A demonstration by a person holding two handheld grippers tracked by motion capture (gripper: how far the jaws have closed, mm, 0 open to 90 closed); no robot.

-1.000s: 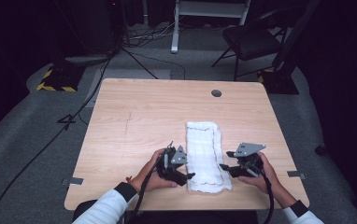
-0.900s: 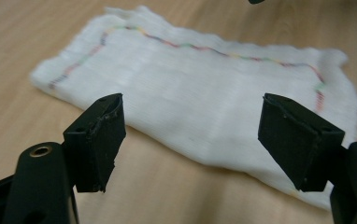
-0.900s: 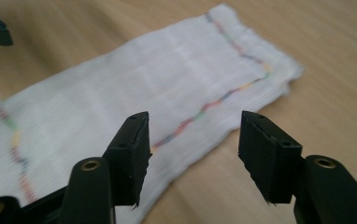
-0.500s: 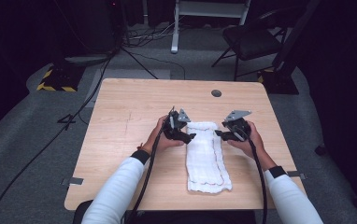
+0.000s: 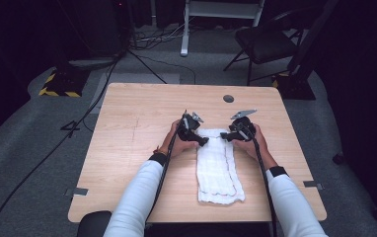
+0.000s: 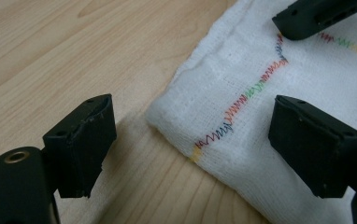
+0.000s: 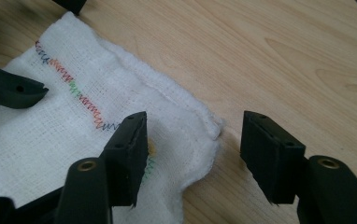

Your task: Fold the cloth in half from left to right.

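While both hands reach forward over the wooden tabletop [image 5: 137,128], a white cloth [image 5: 218,168] lies folded into a long strip running from near the front edge toward the middle, slightly right of centre. Rainbow zigzag stitching [image 6: 237,105] runs along its surface close to the edges.

The left tool [image 5: 192,129] sits at the far left corner of the cloth. In the left gripper view its jaws stand wide apart, one over bare wood and the other over the fabric, with the cloth's corner [image 6: 167,114] between them and nothing clamped. A jaw of the other tool [image 6: 317,16] shows at the top of that view, resting over the cloth.

The right tool [image 5: 237,131] sits at the far right corner. In the right gripper view its jaws are also spread, one over the cloth and one over bare wood, with the rumpled corner [image 7: 207,135] lying flat between them, ungripped.

No containers stand on the tabletop. A round grommet [image 5: 228,98] is set near its far edge. Beyond it, a dark chair [image 5: 265,42] stands on the grey floor [image 5: 23,148], where cables [image 5: 53,148] trail.
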